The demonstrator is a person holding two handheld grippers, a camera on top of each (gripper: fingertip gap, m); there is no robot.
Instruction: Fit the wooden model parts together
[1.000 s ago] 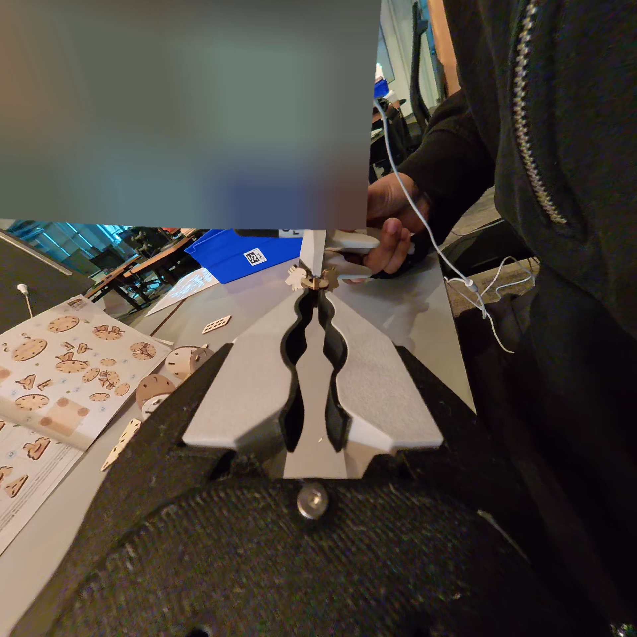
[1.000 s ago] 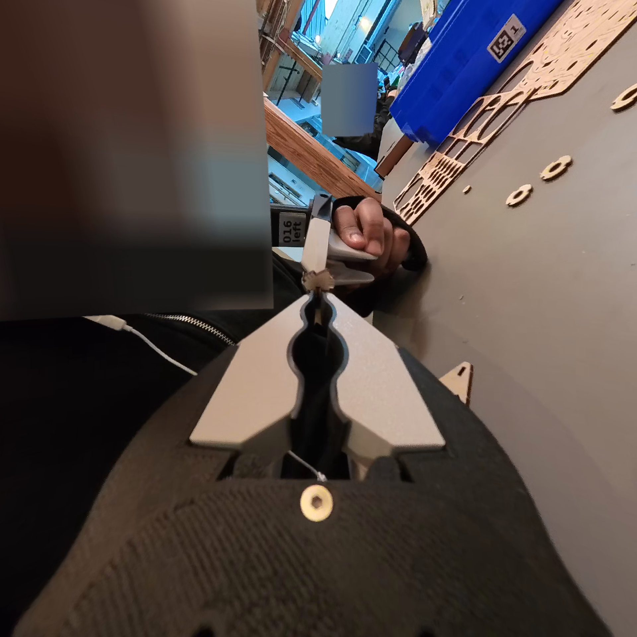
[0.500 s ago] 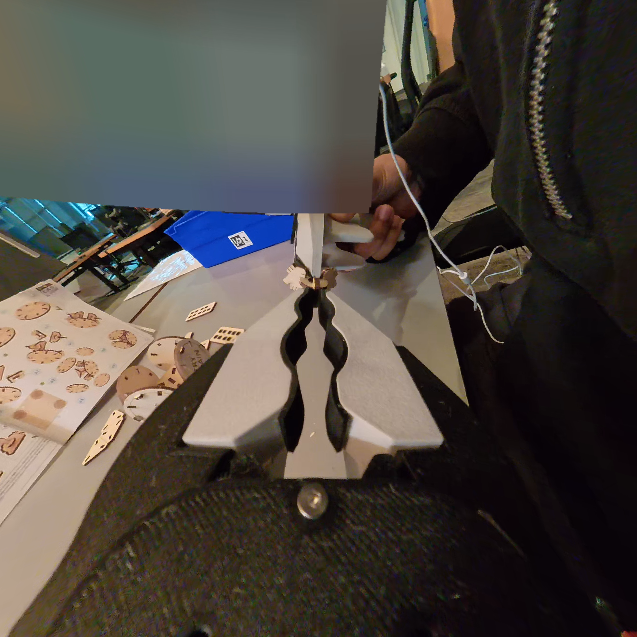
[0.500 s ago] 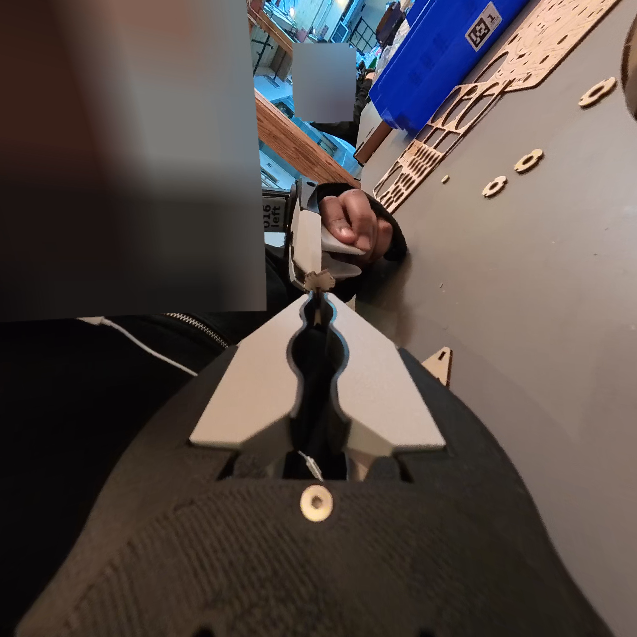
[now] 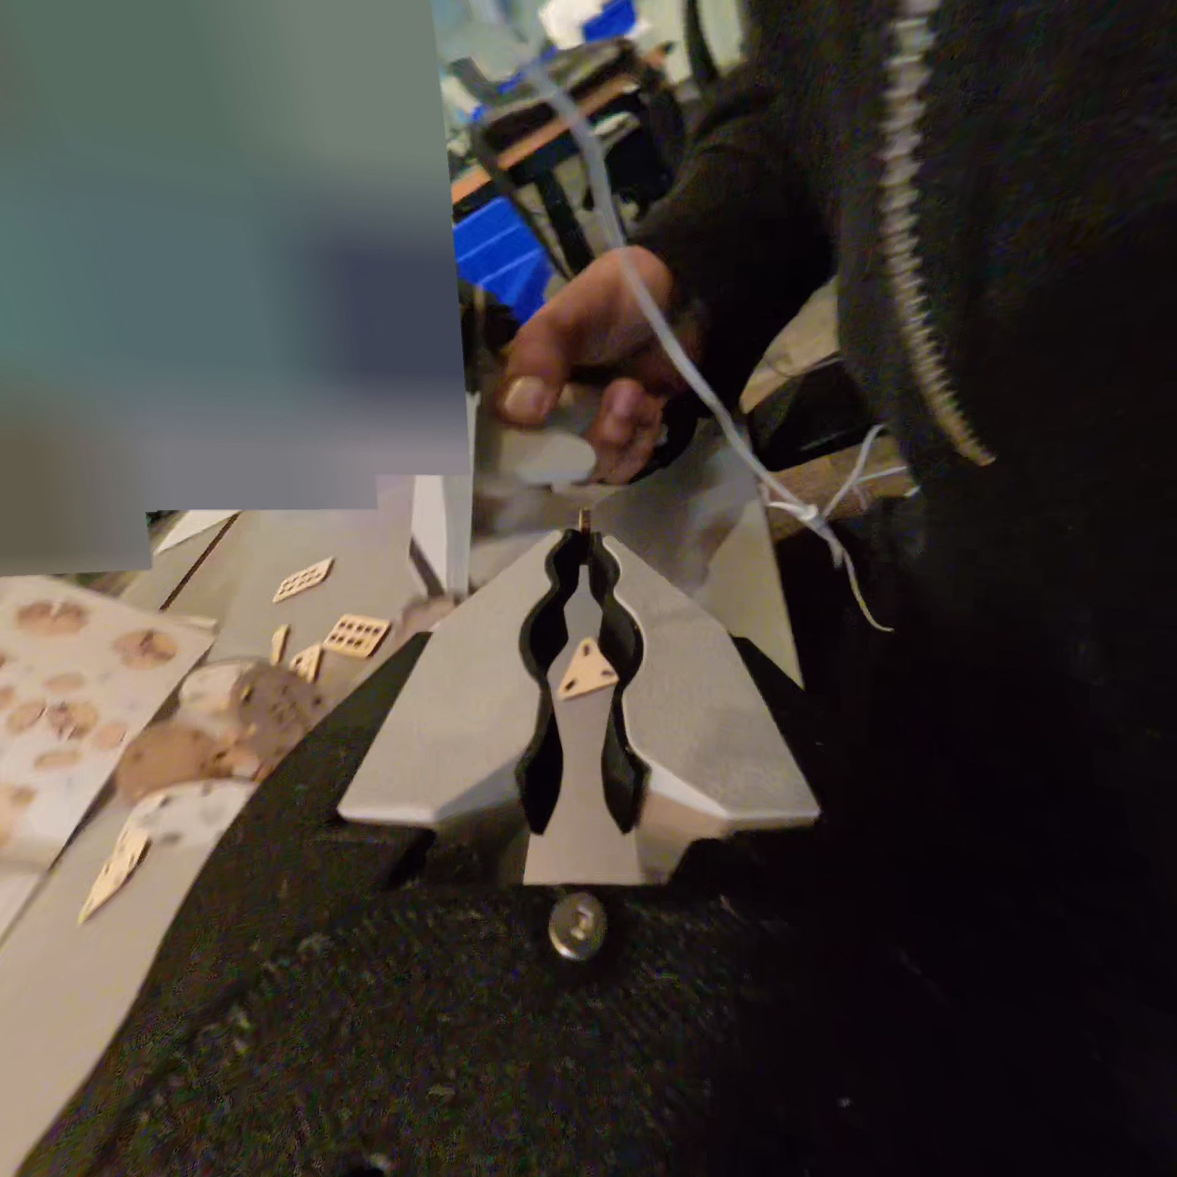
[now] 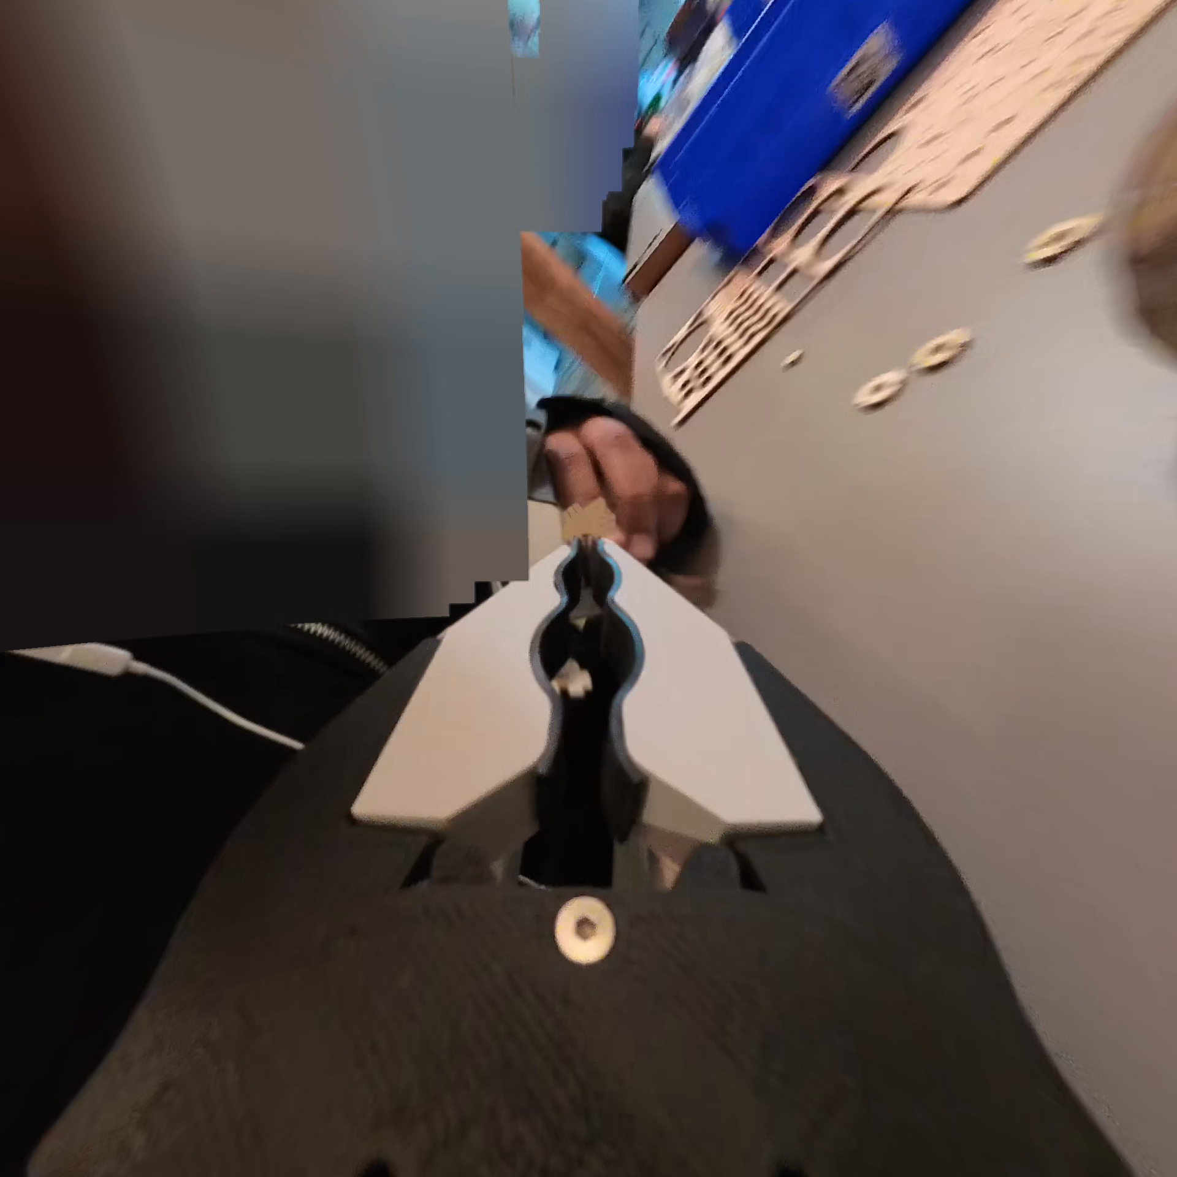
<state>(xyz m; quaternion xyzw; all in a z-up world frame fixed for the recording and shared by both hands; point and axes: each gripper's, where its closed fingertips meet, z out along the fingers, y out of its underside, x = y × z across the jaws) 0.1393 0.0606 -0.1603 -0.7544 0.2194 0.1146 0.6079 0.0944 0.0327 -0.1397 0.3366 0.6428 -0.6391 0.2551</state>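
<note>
On the far left of the left wrist view a printed sheet [image 5: 64, 669] with pictures of wooden parts lies on the grey bench [image 5: 242, 560]. Beside it sit round wooden discs [image 5: 242, 700] and small perforated plates [image 5: 356, 637]. A triangular plate [image 5: 586, 669] lies on the bench and shows through the gap between the fingers.

The left gripper [image 5: 583, 532] has its jaws drawn narrow. They pinch a thin wooden sliver [image 5: 583, 517], seen edge-on and poking just past the tips, clear of the bench. Just beyond it a hand [image 5: 586, 356] grips the other tool. A white cable [image 5: 700, 395] hangs across a black zip jacket [image 5: 1019, 318] to the right.

In the right wrist view, another white cable [image 6: 159, 675] lies at the left. The right gripper [image 6: 586, 541] has its jaws closed. A small toothed wooden piece [image 6: 586, 519] fans out directly from the tips, apparently nipped there, in front of the person's other hand [image 6: 630, 484]. Motion blur keeps the contact from being sharp.

Farther right stand a blue bin [image 6: 764, 127], a cut-out plywood sheet [image 6: 764, 299] and two wooden rings [image 6: 882, 388].

The bin carries a square dark-and-white tag, too blurred to read. The sheet's print is equally illegible.
</note>
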